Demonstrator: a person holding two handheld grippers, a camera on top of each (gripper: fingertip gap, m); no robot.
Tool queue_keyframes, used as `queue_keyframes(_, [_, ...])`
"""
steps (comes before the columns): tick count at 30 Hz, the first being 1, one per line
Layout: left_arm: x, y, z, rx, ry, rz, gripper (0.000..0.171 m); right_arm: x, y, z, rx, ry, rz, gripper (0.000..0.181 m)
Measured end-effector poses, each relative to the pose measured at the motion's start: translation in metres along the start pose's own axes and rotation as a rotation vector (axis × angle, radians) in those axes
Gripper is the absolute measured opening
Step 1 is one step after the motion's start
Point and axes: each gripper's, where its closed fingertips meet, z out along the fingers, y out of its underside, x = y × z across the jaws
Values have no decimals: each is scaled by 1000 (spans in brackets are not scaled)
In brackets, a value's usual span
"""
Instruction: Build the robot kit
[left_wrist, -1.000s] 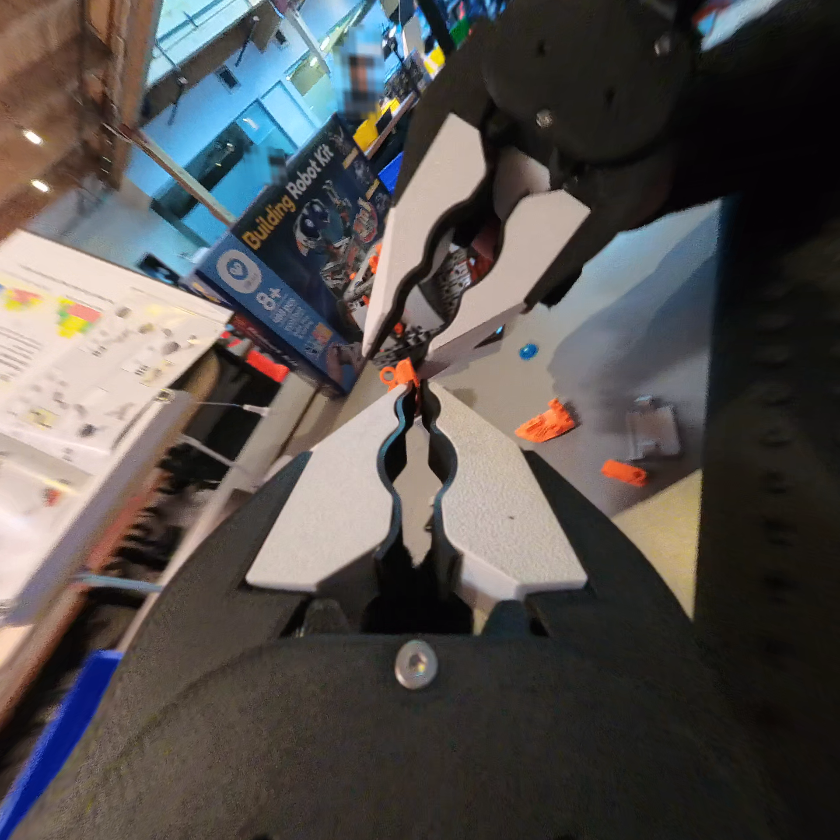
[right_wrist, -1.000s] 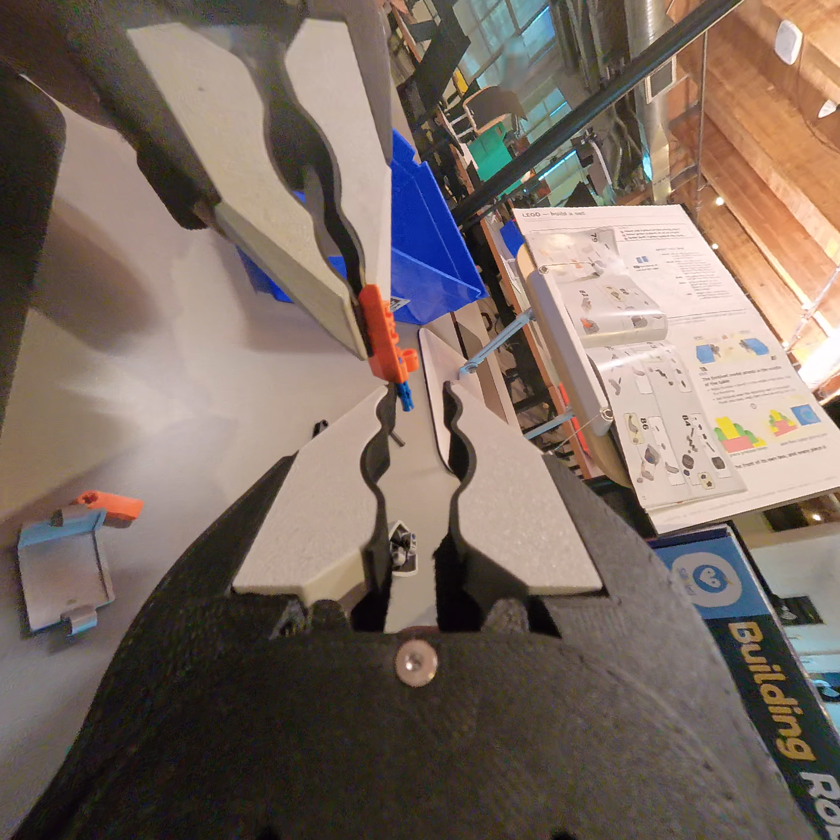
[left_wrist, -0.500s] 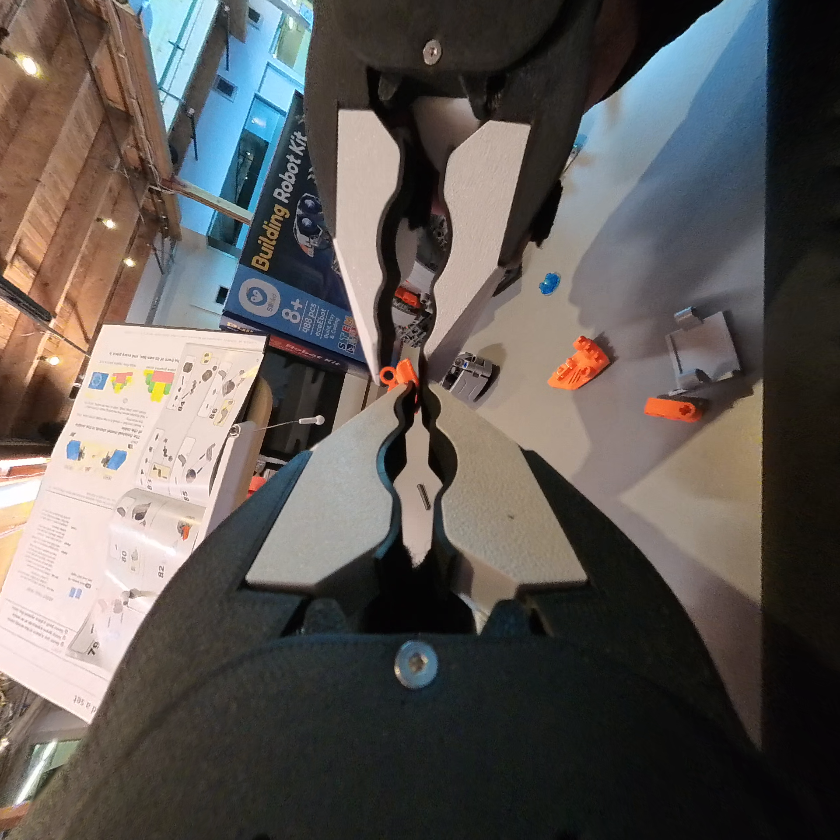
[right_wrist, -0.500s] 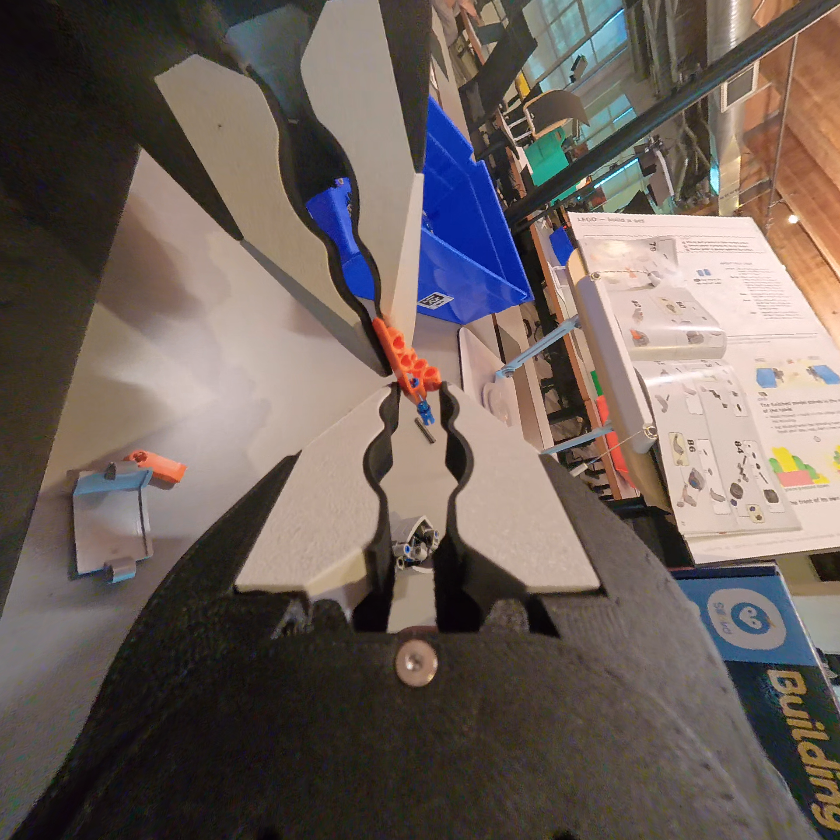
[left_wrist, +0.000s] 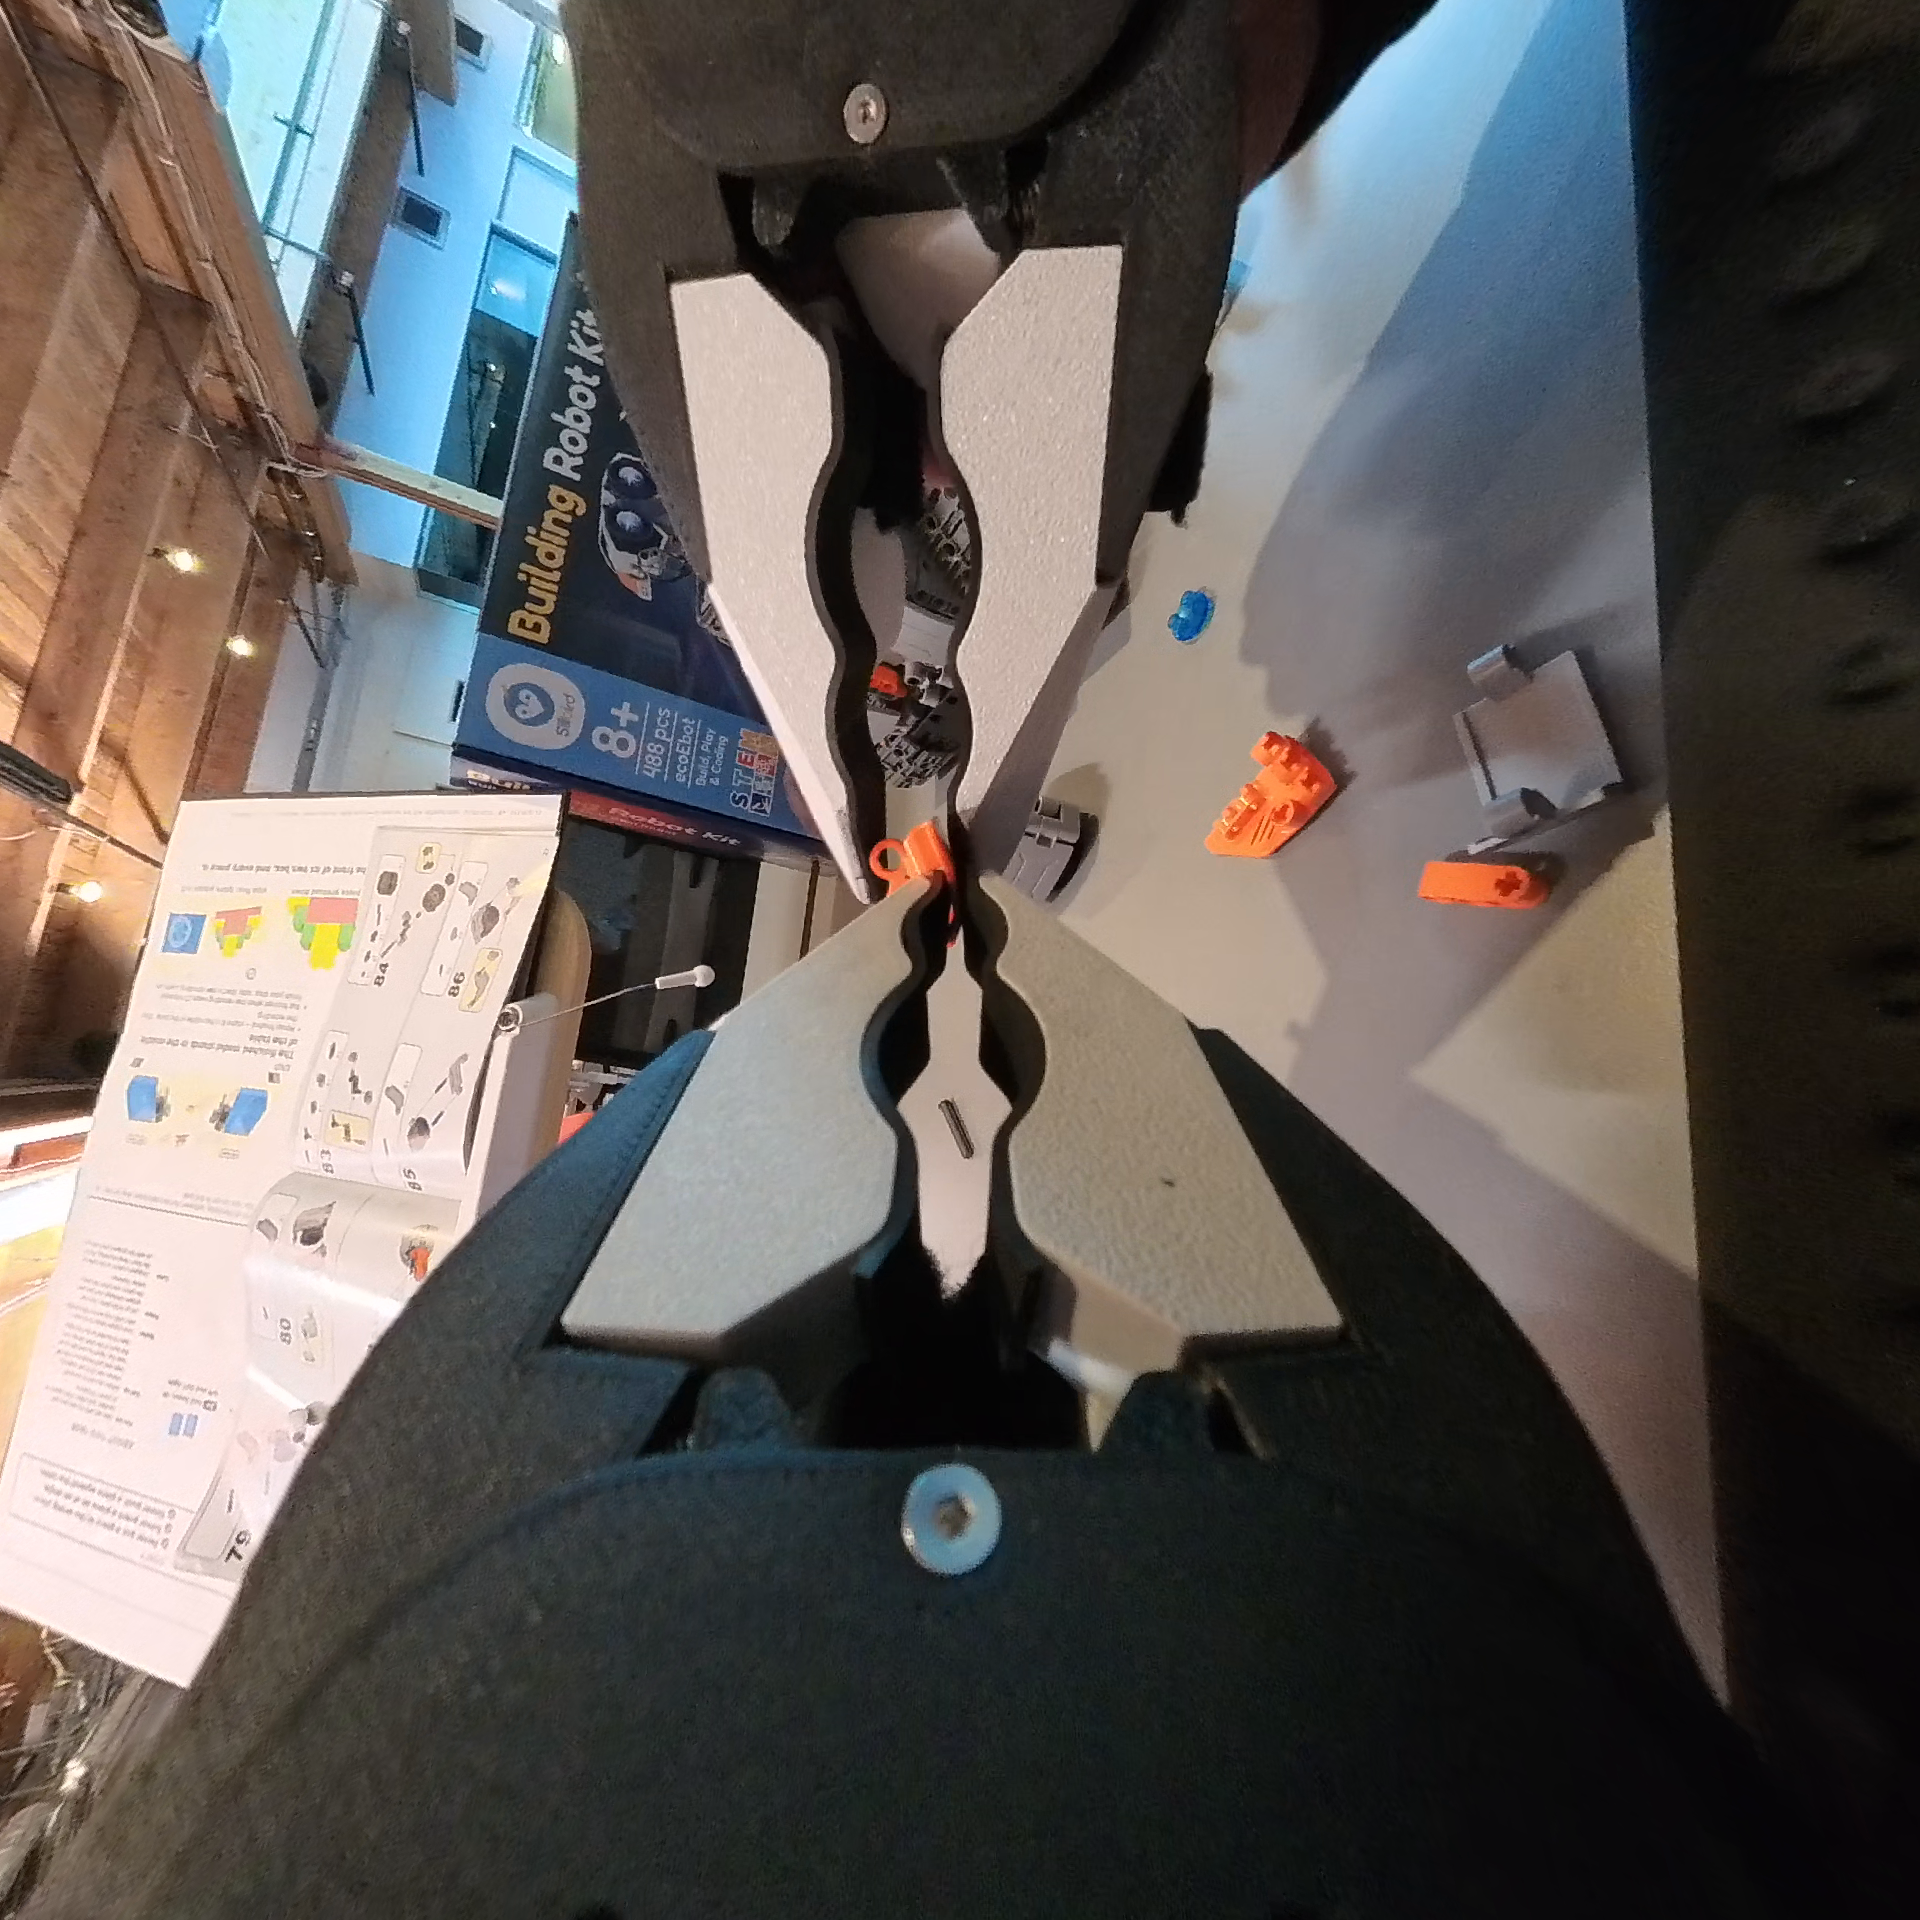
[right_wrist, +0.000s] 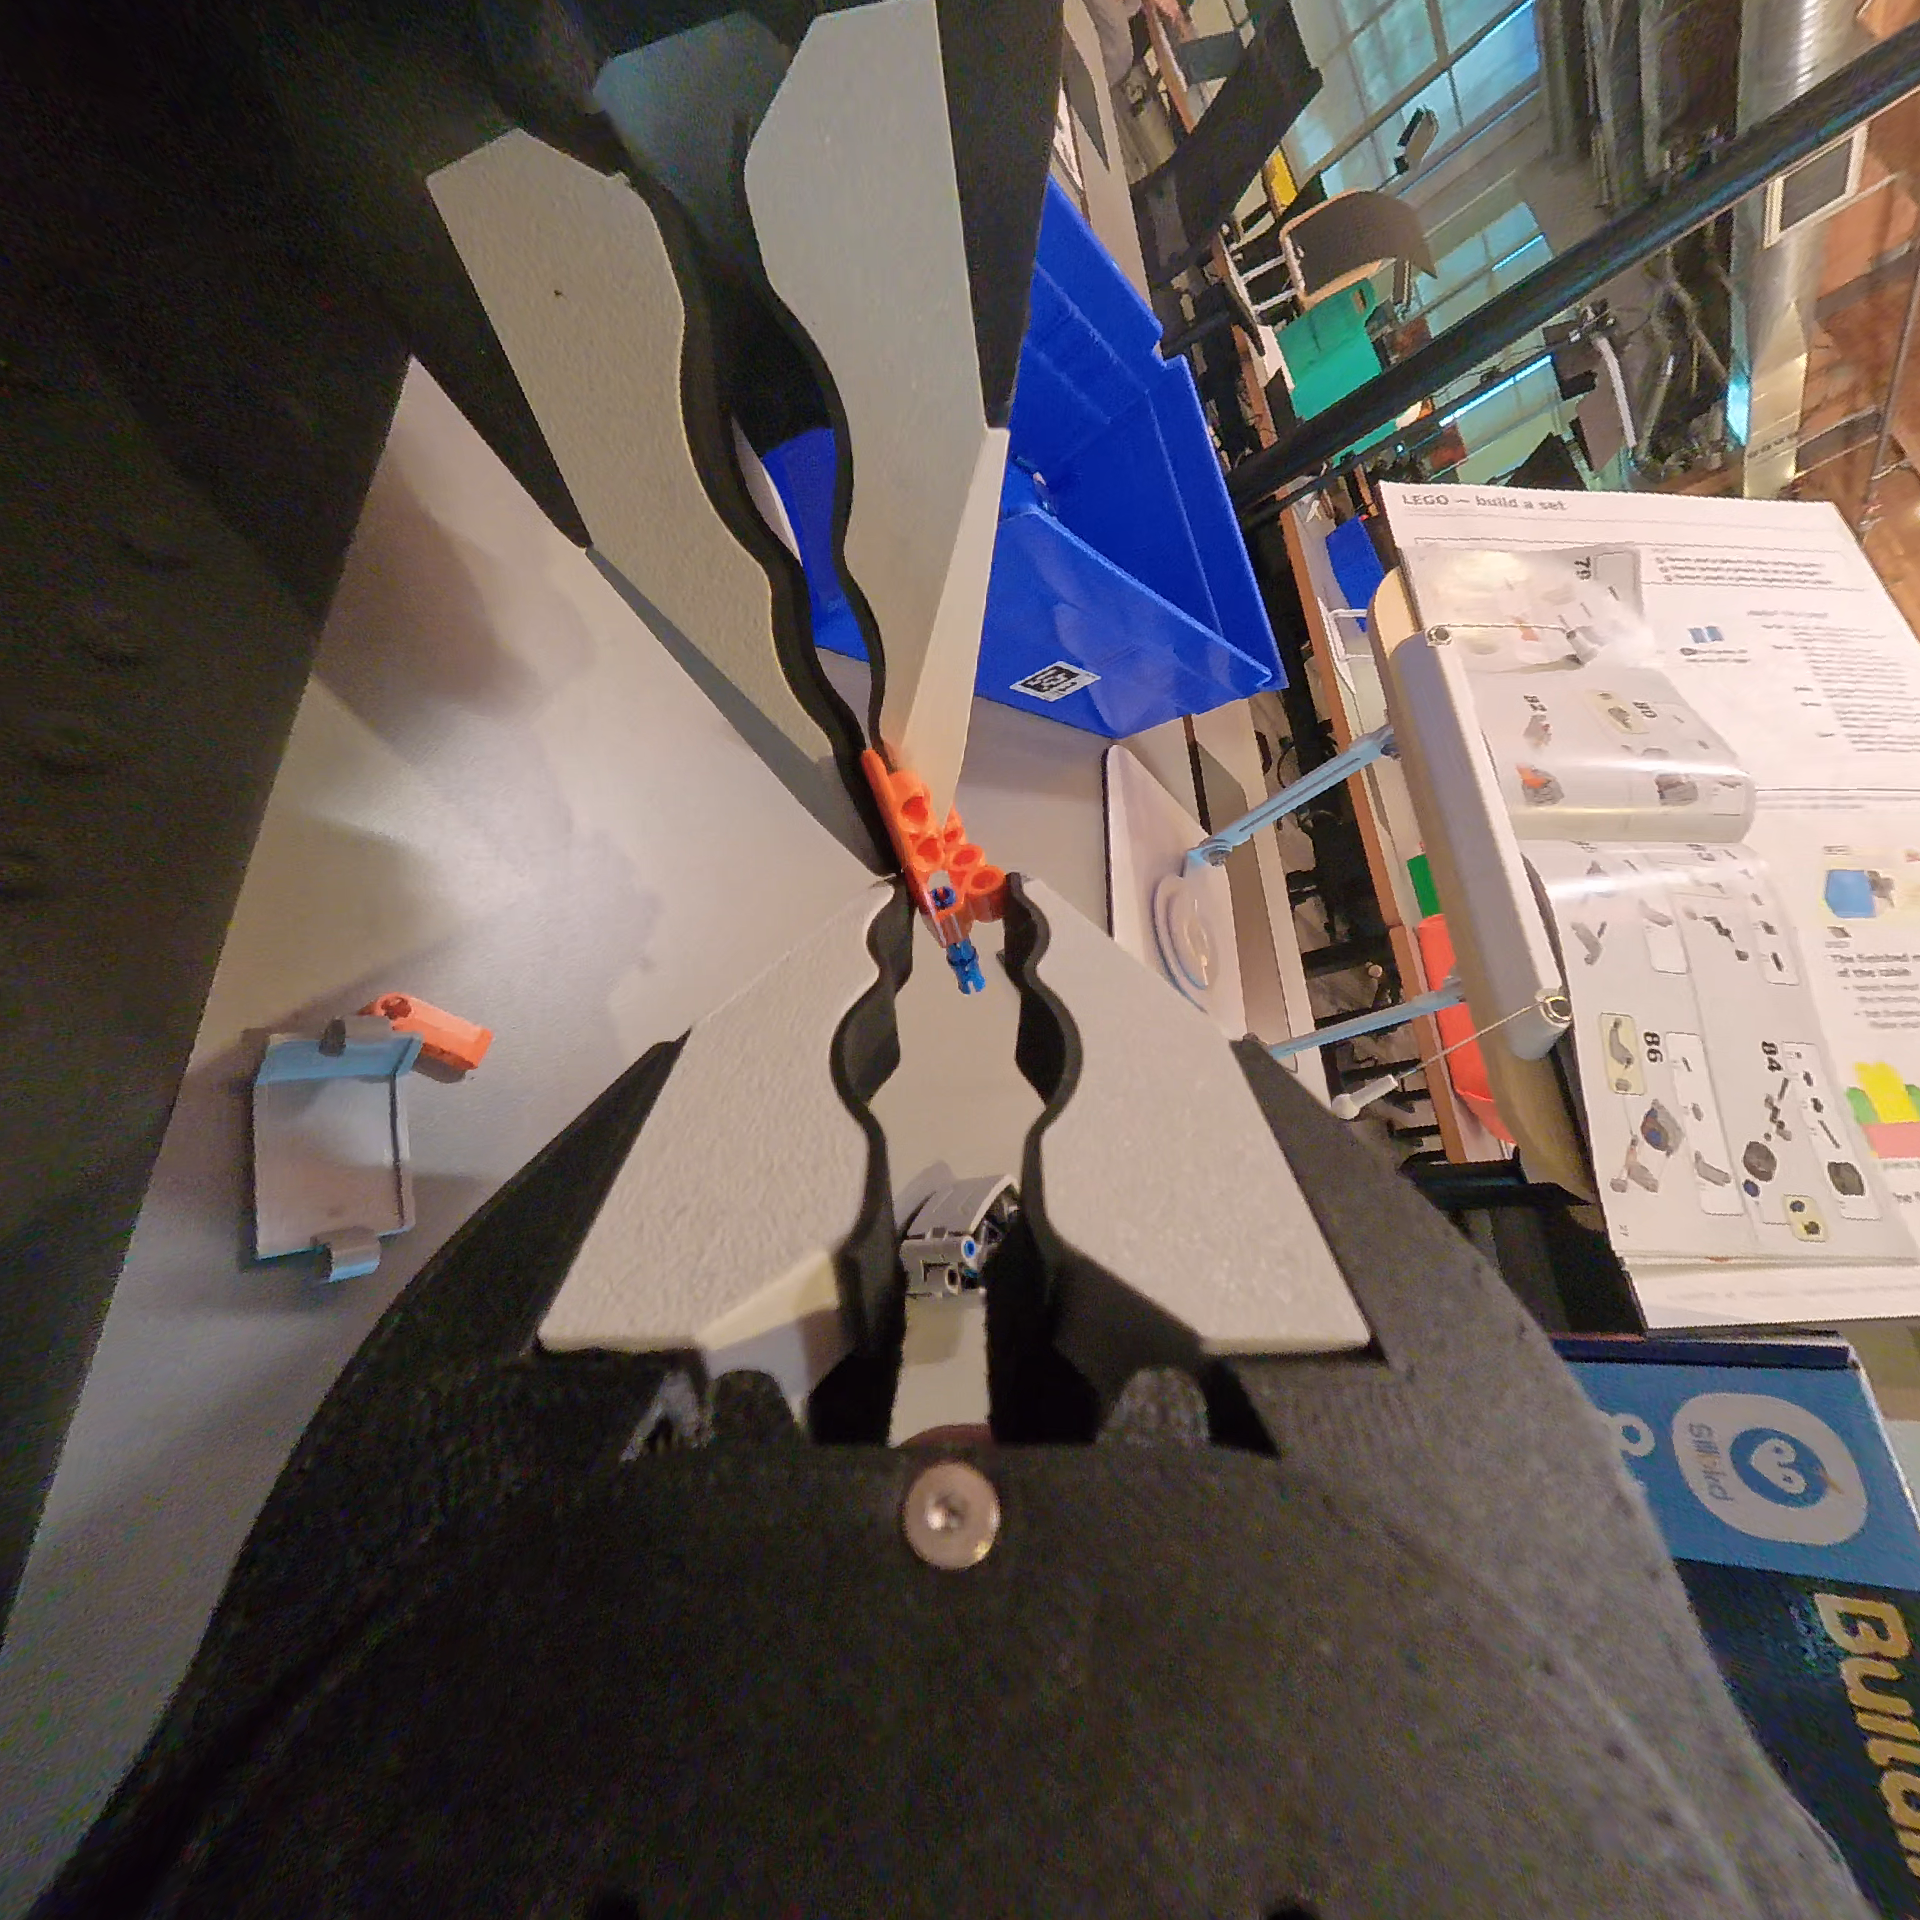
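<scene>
My left gripper (left_wrist: 951, 904) is shut on a small orange holed beam (left_wrist: 914, 857), held above the grey table (left_wrist: 1351, 468). In the right wrist view the left gripper (right_wrist: 883, 758) comes in from the top, with the beam (right_wrist: 935, 831) sticking out of its tips. A short blue pin (right_wrist: 966, 961) sits in the beam's end hole. My right gripper (right_wrist: 954, 894) meets it tip to tip, narrowly open. Its jaws stand either side of the pin and do not visibly touch it. The right gripper (left_wrist: 914, 842) also shows at the top of the left wrist view.
On the table lie a grey curved part (left_wrist: 1049, 842), an orange wedge (left_wrist: 1273, 795), an orange connector (left_wrist: 1486, 883), a grey panel (left_wrist: 1538, 743), a blue piece (left_wrist: 1190, 613) and a dark axle (left_wrist: 954, 1127). A kit box (left_wrist: 582, 623), a booklet (left_wrist: 291, 1091) and a blue bin (right_wrist: 1101, 582) stand at the edge. The grippers are tip to tip, or close to it. Left tips and right tips are each some 10 cm from the orange connector (left_wrist: 1486, 883). The right camera catches it too, in the right wrist view (right_wrist: 421, 1024).
Both grippers have turned and lined up tip to tip. The right gripper has closed in on the beam, so the blue pin now lies between its fingertips. The left keeps its hold.
</scene>
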Motion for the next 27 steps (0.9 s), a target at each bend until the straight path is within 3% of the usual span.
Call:
queue_keyframes(20, [-24,-3,-4,36,-79,-263,2,24,-9,-6,-111,254,-102,13])
queue_keyframes(27, [-30,-6,-6,86,-116,-255,5,32,-11,-8,-79,315,-131,14])
